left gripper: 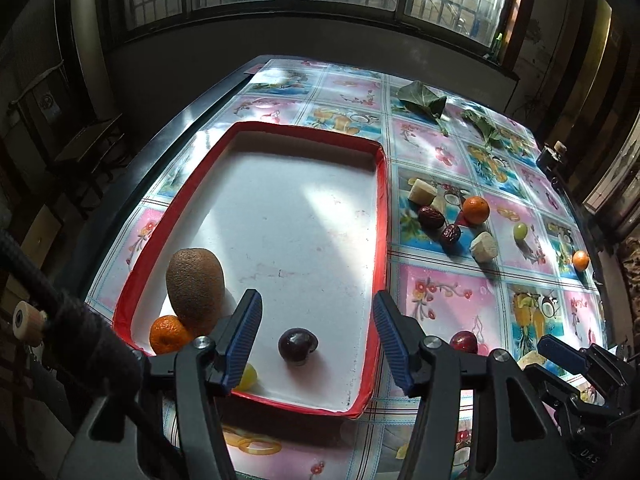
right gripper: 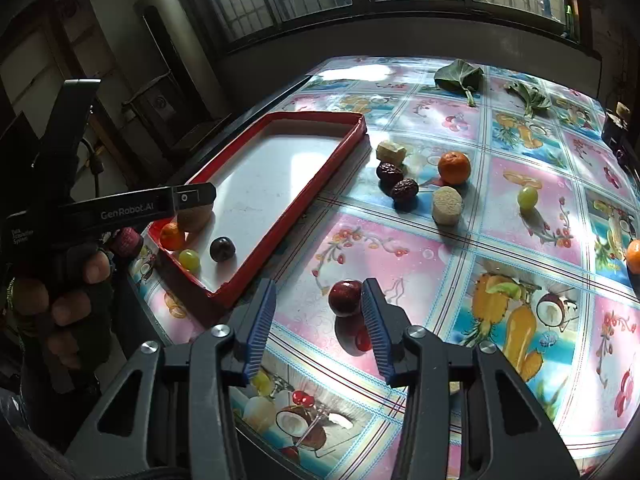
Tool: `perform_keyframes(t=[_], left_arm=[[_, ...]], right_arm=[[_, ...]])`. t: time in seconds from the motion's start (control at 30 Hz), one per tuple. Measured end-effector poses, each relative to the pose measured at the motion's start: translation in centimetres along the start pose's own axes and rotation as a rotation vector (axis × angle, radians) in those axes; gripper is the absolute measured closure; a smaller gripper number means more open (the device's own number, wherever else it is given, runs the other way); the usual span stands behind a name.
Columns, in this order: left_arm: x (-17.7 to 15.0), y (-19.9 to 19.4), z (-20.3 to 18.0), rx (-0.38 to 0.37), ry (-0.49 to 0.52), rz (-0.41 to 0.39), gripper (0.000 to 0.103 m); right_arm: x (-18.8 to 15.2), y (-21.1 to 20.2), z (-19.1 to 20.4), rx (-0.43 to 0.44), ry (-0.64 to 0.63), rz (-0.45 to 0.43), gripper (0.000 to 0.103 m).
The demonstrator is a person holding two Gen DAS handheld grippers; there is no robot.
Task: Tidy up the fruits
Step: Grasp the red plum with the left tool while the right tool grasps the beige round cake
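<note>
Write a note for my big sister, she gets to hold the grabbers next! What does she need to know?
Left hand-held gripper: open, holding nothing, above the near end of the red tray.
Right hand-held gripper: open, just short of the red plum on the table, not gripping it.
In the tray: kiwi, small orange, green grape, dark plum.
Left on the table: the red plum, two dates, an orange, a green grape, another orange at the far right edge, plus pale chunks and leaves.
Next, probably: grab the red plum and put it in the tray.
</note>
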State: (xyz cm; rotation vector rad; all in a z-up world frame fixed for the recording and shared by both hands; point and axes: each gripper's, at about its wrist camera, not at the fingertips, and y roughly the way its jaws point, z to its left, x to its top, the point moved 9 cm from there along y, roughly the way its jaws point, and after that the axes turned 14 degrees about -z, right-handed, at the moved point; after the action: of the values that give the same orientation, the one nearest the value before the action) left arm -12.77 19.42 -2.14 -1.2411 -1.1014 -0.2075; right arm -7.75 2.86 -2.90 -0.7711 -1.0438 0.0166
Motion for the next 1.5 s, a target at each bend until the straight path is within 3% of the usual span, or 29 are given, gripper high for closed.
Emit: perform_keyframes(t=[0.23,0.57,1.5], left_arm=[[-1.3,-0.4,-3.5,-0.039,0.052,0.023,0.043],[-3.3,-0.6,-7.1,-0.09,0.112,0.061,0.042],[-6.0,2.9,-11.3,-0.171,0.166,0.173,0.042]], right_arm=[[-1.9,-2.6,-5.7,-0.096,0.101,-0.004,0.057],[-4.0,-4.6,-9.4,-0.148,0.169,-0.01,0.057],[-4.8,-0.4,-6.1,-0.113,0.073,0.059,0.057]])
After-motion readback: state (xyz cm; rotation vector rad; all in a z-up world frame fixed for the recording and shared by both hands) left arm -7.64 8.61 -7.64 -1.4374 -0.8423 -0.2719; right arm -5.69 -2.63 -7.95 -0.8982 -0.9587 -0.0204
